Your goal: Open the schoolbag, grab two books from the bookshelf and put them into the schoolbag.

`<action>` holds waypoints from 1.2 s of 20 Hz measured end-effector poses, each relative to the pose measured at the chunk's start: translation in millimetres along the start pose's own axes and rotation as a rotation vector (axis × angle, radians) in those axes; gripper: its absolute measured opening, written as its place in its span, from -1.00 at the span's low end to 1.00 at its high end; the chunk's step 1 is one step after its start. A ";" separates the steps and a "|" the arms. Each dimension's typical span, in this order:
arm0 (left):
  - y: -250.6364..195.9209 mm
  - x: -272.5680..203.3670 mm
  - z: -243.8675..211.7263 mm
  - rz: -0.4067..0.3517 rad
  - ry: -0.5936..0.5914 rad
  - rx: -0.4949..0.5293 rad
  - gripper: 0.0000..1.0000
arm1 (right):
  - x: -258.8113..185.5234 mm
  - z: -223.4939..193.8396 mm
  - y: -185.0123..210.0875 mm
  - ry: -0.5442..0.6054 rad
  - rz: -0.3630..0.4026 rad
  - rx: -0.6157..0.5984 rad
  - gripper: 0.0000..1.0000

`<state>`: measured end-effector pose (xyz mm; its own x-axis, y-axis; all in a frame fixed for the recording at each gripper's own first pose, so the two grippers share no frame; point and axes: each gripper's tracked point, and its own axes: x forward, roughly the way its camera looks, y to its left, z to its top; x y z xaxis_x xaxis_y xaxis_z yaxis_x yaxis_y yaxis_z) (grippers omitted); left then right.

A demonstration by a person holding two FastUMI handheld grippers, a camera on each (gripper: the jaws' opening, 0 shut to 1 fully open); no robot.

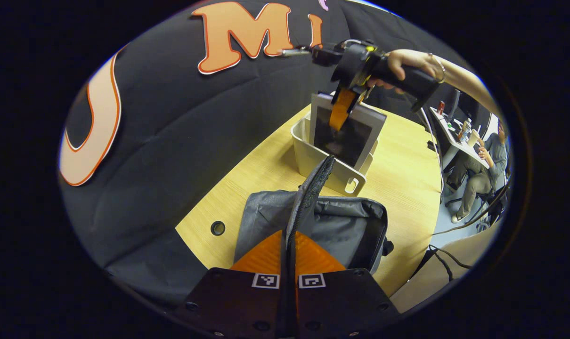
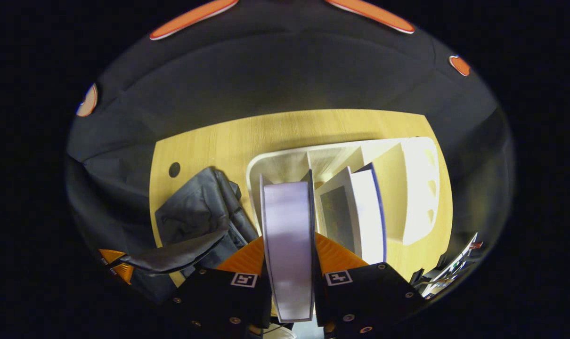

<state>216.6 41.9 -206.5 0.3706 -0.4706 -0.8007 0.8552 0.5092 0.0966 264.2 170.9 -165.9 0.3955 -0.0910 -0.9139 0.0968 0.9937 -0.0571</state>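
The grey schoolbag (image 1: 346,226) lies open on the wooden table, in front of a white bookshelf bin (image 1: 308,155). My left gripper (image 1: 289,238) is shut on the bag's flap (image 1: 313,188) and holds it upright. My right gripper (image 1: 342,115), held by a hand (image 1: 403,63), is shut on a book (image 1: 355,141) that stands lifted partly above the bin. In the right gripper view this book (image 2: 289,245) is edge-on between the fingers of the right gripper (image 2: 289,242). A second book (image 2: 360,212) leans in the bin (image 2: 419,188). The bag (image 2: 195,212) lies left of the bin.
The table (image 1: 407,155) has a round cable hole (image 1: 217,228) left of the bag, close to the black cloth wall. Beyond the table's right edge, a person (image 1: 487,165) sits at a desk, with cables hanging nearby.
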 end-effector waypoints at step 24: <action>-25.7 -5.0 9.8 0.035 0.041 0.043 -0.99 | -38.7 -220.1 41.5 -0.191 0.710 0.754 -0.28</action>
<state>196.3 24.1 -199.1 0.3865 -0.4226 -0.8198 0.8569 0.4933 0.1498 51.9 230.2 -221.3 0.7149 0.4222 -0.5574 0.3039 0.5303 0.7915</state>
